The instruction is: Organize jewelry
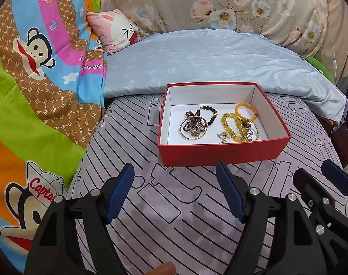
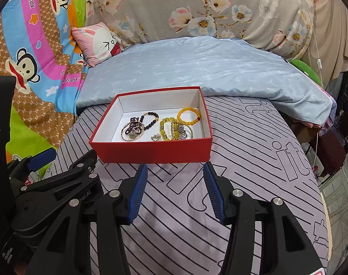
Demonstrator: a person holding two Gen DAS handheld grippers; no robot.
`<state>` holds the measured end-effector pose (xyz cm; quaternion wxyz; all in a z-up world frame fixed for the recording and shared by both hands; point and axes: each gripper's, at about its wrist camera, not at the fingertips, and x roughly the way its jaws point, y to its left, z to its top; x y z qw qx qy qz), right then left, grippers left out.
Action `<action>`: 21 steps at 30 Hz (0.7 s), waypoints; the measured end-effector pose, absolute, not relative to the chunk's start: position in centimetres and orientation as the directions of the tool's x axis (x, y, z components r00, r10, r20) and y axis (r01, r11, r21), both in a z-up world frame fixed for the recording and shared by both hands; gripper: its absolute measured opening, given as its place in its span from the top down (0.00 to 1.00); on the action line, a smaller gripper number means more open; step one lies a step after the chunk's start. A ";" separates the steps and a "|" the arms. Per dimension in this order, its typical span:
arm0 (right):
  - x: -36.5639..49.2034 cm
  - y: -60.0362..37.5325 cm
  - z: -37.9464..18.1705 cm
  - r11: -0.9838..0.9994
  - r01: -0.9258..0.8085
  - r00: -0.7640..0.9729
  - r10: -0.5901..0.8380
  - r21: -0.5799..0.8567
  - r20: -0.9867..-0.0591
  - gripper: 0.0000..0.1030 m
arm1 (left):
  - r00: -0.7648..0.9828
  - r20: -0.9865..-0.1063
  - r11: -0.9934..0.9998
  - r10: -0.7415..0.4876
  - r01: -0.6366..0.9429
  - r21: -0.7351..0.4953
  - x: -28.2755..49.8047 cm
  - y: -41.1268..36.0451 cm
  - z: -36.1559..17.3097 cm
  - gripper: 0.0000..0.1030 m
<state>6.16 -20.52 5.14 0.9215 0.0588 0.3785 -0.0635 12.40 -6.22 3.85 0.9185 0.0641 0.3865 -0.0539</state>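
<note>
A red box [image 1: 222, 153] with a white inside stands on the striped bedsheet; it also shows in the right wrist view [image 2: 151, 152]. Inside lie dark bead bracelets with a metal bangle [image 1: 194, 123] [image 2: 133, 127], yellow bead bracelets [image 1: 237, 123] [image 2: 189, 115], a small silver charm [image 1: 223, 136] and a metal watch band [image 1: 248, 130]. My left gripper [image 1: 175, 178] is open and empty, just in front of the box. My right gripper [image 2: 175, 176] is open and empty, also in front of the box. The right gripper shows at the right edge of the left view [image 1: 334, 174].
A folded light-blue blanket [image 1: 208, 59] lies behind the box. A cartoon-monkey quilt [image 1: 36, 80] covers the left side. A pink bunny pillow [image 1: 119, 29] and a floral cover [image 1: 219, 2] are at the back. The bed edge drops off at the right [image 2: 323, 160].
</note>
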 end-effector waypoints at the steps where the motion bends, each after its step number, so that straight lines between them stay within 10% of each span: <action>1: 6.3 -20.6 5.1 0.985 0.161 0.705 -0.075 0.057 -0.705 0.50 | 0.695 -0.717 0.986 -0.050 0.149 0.076 12.4 -6.2 3.9 0.31; 21: 6.0 -20.2 5.4 0.984 0.169 0.703 -0.082 0.054 -0.707 0.50 | 0.694 -0.718 0.986 -0.049 0.148 0.077 12.4 -6.3 3.8 0.25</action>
